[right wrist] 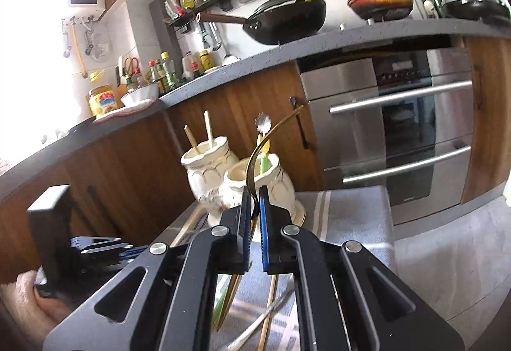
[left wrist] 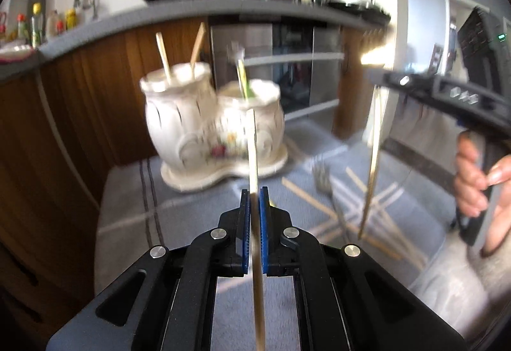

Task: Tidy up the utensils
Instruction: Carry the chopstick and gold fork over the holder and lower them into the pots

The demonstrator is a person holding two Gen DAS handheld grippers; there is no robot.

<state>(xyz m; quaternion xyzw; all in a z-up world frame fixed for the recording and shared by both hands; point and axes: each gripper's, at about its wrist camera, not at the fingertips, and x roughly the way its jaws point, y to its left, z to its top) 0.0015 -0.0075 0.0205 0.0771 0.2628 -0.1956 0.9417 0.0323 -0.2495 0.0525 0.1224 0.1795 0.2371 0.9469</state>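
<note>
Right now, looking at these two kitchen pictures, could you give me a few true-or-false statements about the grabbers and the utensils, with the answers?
1. The left gripper is clamped on a thin pale wooden chopstick. True.
2. The right gripper is open and holds nothing. False: it is shut on a curved gold-coloured metal utensil.
3. The white double-pot ceramic utensil holder holds no utensils. False: two wooden sticks stand in one pot and a green-handled utensil in the other.
4. More wooden chopsticks lie loose on the grey striped cloth. True.
5. A black wok sits on the counter behind. True.
</note>
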